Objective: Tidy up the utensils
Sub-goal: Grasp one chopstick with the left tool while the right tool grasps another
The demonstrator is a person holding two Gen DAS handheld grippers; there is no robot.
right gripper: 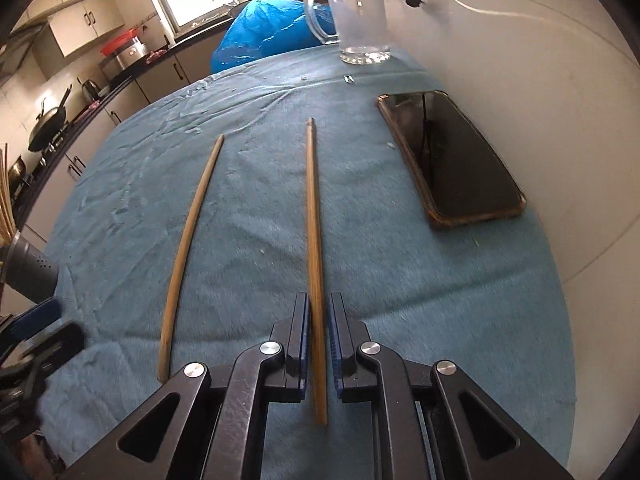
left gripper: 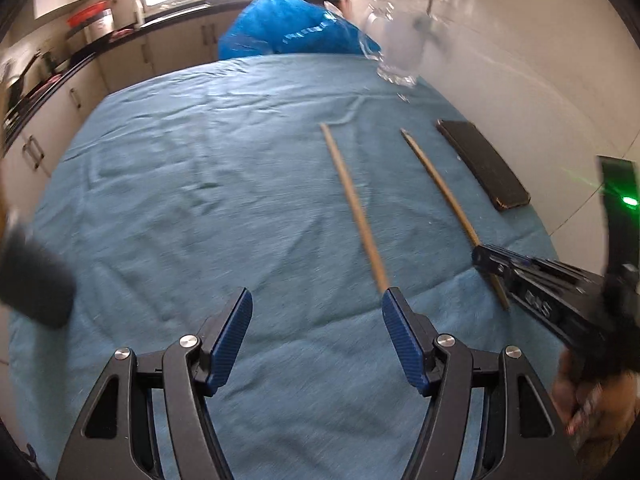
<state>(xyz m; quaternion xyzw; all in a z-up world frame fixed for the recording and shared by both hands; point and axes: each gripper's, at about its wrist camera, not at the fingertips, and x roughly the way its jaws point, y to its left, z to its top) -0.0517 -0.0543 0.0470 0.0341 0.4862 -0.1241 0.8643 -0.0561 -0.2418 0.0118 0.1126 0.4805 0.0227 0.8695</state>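
Your right gripper (right gripper: 319,312): jaws narrow, right chopstick (right gripper: 313,216) between pads, near end under it; grip cannot tell. Long axis runs straight away toward glass mug (right gripper: 360,16). Left chopstick (right gripper: 192,240) flat on bench cloth (right gripper: 400,280), roughly parallel, just beside. Your left gripper (left gripper: 316,312): wide, empty, nearer that one; its near end by right pad.

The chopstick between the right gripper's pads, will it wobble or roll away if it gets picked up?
The chopstick looks thin, straight and wooden, so probably stiff and light. The right gripper brackets it near one end, so the long free part may droop or swivel. On the fuzzy blue cloth it would likely roll little.
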